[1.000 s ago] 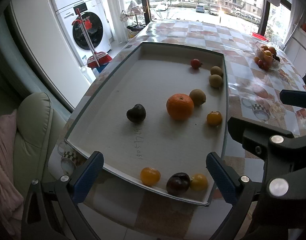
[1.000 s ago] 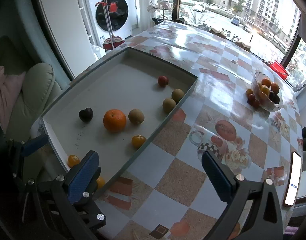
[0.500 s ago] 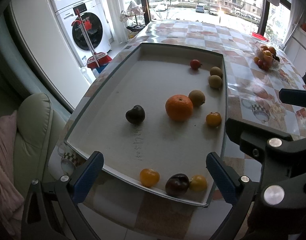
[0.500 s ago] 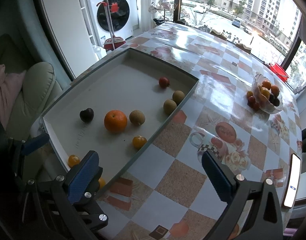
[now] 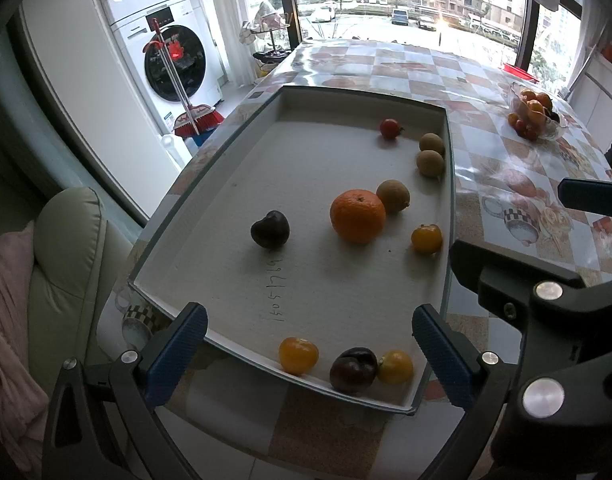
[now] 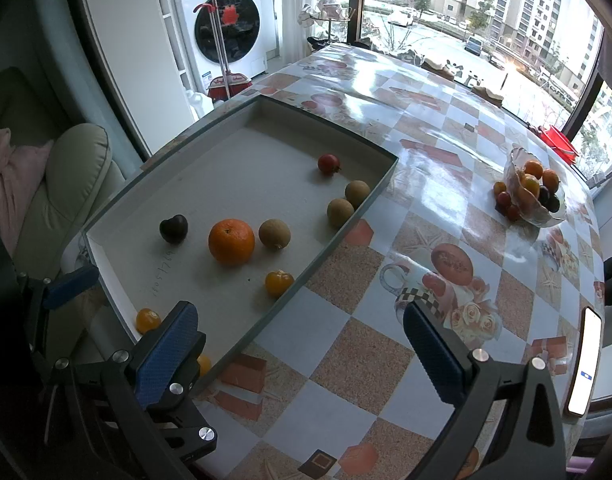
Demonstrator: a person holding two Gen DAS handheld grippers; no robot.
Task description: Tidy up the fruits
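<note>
- Fruits are scattered in a shallow grey tray (image 5: pixel 447 184): large orange (image 5: pixel 357 216) mid-tray, brown fruit (image 5: pixel 392 196) just beside it, dark plum (image 5: pixel 270 229) apart on the left.
- Near the front rim, a yellow fruit (image 5: pixel 298 355), a second plum (image 5: pixel 353 369) and another yellow one (image 5: pixel 394 366) are seen (the last two touching).
- Left gripper (image 5: pixel 306 354) is held wide, empty, above the tray's front edge.
- Right gripper (image 6: pixel 302 350) is likewise spread, nothing held, over the checked table (image 6: pixel 385 320).
- A glass fruit bowl (image 6: pixel 531 194) is set well apart.

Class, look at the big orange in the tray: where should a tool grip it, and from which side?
Grip the orange across its widest middle, coming from above. It is round, and a brown fruit sits close at its far right, so place the fingers on its clearer sides.
</note>
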